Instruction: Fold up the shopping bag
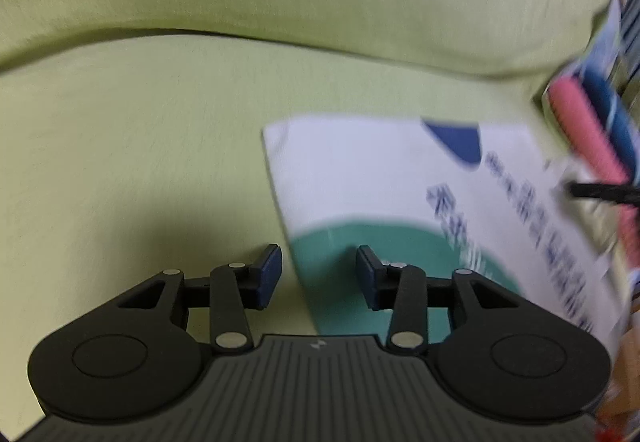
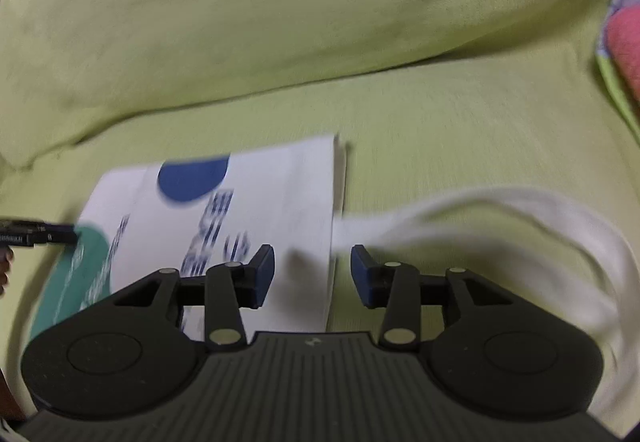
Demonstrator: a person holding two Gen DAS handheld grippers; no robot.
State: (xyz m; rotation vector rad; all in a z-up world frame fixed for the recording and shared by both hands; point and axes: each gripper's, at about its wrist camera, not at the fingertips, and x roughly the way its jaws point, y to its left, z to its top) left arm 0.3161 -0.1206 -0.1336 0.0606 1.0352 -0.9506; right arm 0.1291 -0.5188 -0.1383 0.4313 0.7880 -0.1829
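The shopping bag (image 2: 240, 226) lay flat on the sofa seat (image 2: 440, 130), in front of the back cushion (image 2: 280, 22). Its handles (image 2: 520, 226) trailed off to the right.

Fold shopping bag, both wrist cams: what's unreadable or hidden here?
- Print on the shopping bag: motion blur in both views, unreadable.
- Bag's near edge: hidden behind the left gripper body, left view.
- Handles: smeared, right view.
- Pink and blue item: blurred, cut by the frame edge.

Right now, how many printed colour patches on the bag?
2 on the shopping bag: blue patch near the far edge, green patch at the near-left corner. Gripper bodies may hide more.
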